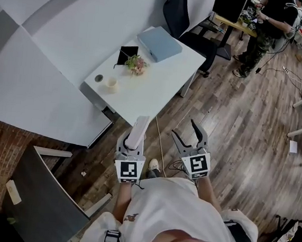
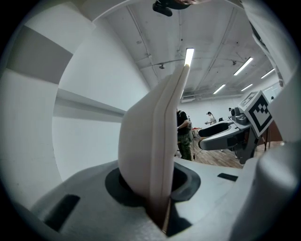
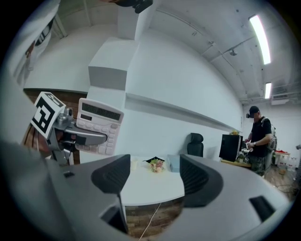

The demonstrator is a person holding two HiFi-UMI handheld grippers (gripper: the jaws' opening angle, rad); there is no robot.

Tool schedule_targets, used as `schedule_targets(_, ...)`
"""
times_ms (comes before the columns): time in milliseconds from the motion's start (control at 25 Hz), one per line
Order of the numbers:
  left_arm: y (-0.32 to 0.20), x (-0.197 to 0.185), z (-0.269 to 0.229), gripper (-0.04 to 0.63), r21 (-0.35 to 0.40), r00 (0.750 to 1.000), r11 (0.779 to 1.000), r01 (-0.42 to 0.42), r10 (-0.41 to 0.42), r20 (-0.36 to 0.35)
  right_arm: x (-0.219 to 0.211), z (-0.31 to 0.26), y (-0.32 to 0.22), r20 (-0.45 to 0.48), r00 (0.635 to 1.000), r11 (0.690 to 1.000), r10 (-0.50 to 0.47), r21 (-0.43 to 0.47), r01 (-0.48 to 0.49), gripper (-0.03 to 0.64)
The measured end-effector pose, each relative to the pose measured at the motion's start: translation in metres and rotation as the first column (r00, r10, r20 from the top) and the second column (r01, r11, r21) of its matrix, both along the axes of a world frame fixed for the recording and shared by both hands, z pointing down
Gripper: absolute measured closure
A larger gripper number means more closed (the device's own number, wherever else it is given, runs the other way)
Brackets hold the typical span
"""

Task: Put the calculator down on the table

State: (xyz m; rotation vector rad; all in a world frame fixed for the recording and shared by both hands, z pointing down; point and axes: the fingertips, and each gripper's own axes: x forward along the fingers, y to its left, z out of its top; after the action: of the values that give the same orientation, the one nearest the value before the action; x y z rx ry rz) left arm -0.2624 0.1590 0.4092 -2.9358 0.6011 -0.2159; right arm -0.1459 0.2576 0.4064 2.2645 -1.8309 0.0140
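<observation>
**Two grippers short of the table edge, calculator in the left one**

I have the left gripper [image 1: 132, 141] clamped on the calculator [image 1: 138, 130], which stands on edge between the pads, above the wood floor [image 1: 236, 120] and just short of the white table's [image 1: 154, 89] near corner. The right gripper [image 1: 184, 129] is beside it with its jaws wide apart and nothing between them.

The near half of the table is bare, so I have open room there. Farther back sit a cup [image 1: 111, 83], a small round object [image 1: 99, 78], a flower bunch [image 1: 137, 64], a black notebook [image 1: 128, 52] and a blue box [image 1: 159, 43]. A cable [image 1: 160, 142] runs across the floor under the table's near edge. An office chair [image 1: 177, 11] stands at the far end, and a person [image 1: 266, 28] stands well apart.

From the left gripper view I see little. The calculator, edge-on, blocks the middle and hides the table. Its display and keys show only in the right gripper view. My own torso cuts off the bottom of the head view.
</observation>
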Motion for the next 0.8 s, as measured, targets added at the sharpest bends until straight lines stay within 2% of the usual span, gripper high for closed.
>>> schedule_targets(800,-0.062,0.045,-0.001,0.518,0.0,0.998,0.998,-0.061,0.061,-0.012,0.037,0.0,-0.056,0.001,0.998,0.998,0.063,-0.017,-0.063,0.285)
